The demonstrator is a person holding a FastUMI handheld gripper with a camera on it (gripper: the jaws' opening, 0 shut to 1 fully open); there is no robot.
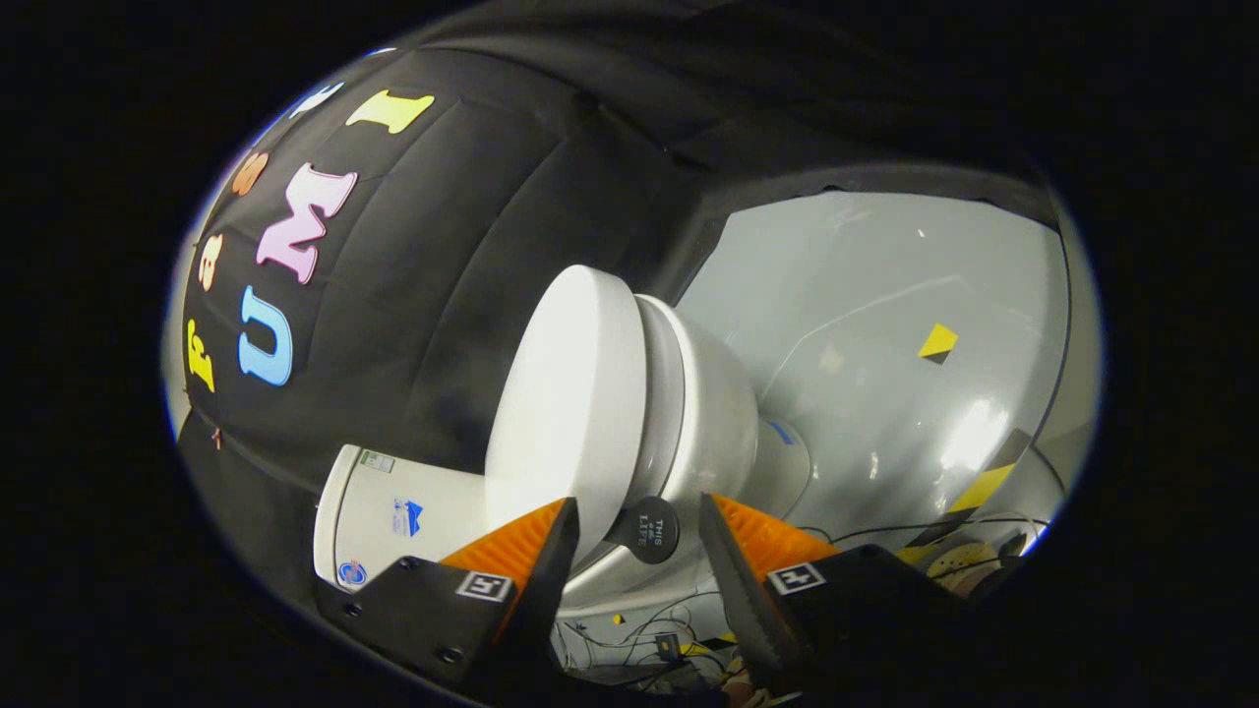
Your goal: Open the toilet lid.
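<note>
The view is rolled sideways. A white toilet stands against the black cloth wall, its tank [393,506] beyond my left finger. The white lid [570,403] lies against the seat [669,383], with the bowl [723,423] behind the seat. A round black tab [644,531] sticks out from the lid's front rim. My gripper [637,511] is open, its fingertips on either side of that tab. The left fingertip [561,531] is close against the lid's edge, and the right one [718,536] stands apart from the tab. I see nothing pressed between the fingers.
A glossy grey floor [885,324] spreads beyond the bowl, marked with a yellow-black square [937,342] and a striped tape strip [969,497]. Loose cables [669,629] lie on the floor between and below the fingers. The black cloth wall [472,226] stands behind the tank.
</note>
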